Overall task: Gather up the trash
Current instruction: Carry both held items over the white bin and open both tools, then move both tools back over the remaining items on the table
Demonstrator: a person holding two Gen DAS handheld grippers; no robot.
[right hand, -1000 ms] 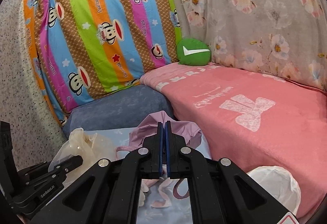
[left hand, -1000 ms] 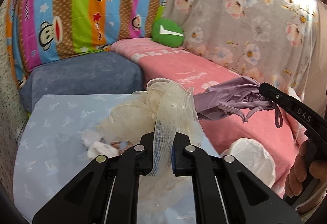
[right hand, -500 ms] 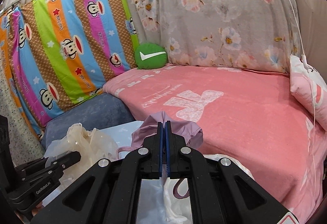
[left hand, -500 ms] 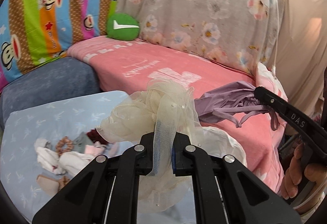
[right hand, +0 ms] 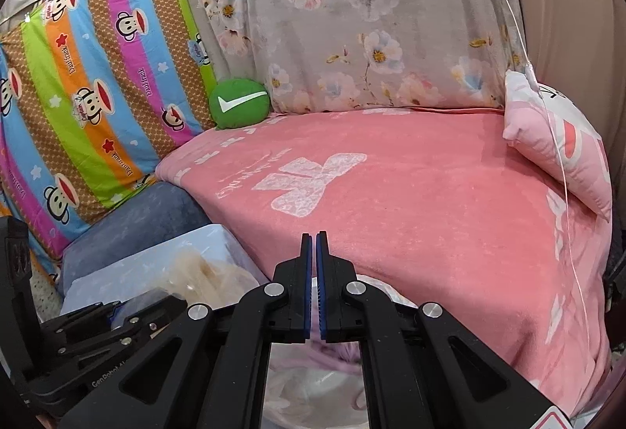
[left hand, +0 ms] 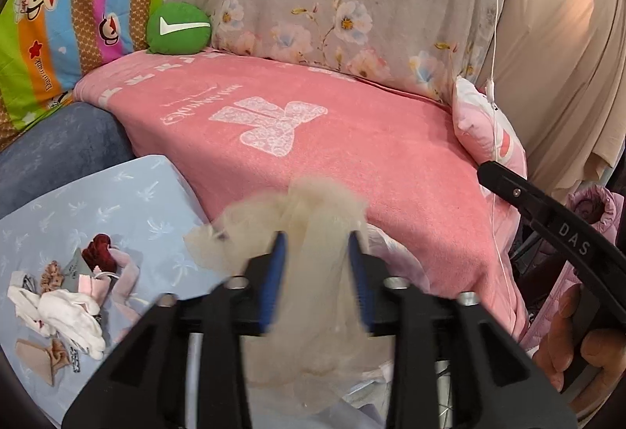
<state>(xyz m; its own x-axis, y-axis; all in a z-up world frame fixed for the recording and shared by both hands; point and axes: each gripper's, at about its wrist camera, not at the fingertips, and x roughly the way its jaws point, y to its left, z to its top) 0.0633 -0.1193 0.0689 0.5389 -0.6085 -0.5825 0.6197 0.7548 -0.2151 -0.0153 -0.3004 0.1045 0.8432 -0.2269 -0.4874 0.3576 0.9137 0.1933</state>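
My left gripper (left hand: 317, 256) is open, its blue pads apart, and a blurred cream tulle bundle (left hand: 305, 229) hangs loose between them above a white bag (left hand: 391, 253). The bundle also shows in the right wrist view (right hand: 199, 272). My right gripper (right hand: 316, 249) is shut with nothing between the pads. The purple cloth (right hand: 344, 350) lies below it inside the white bag (right hand: 313, 393). A heap of small scraps (left hand: 74, 292), white, pink and dark red, lies on the light blue sheet (left hand: 129, 202).
A pink blanket (right hand: 430, 213) covers the bed, with a green round cushion (right hand: 238, 102) at the back and a pink pillow (right hand: 559, 143) at the right. Striped monkey cloth (right hand: 90, 88) and floral cloth (right hand: 352, 18) hang behind. A blue-grey cushion (right hand: 148, 213) sits left.
My left gripper has opened and the tulle bundle is slipping down between its pads. The purple cloth has left my right gripper and lies in the bag. Both views have swung right.
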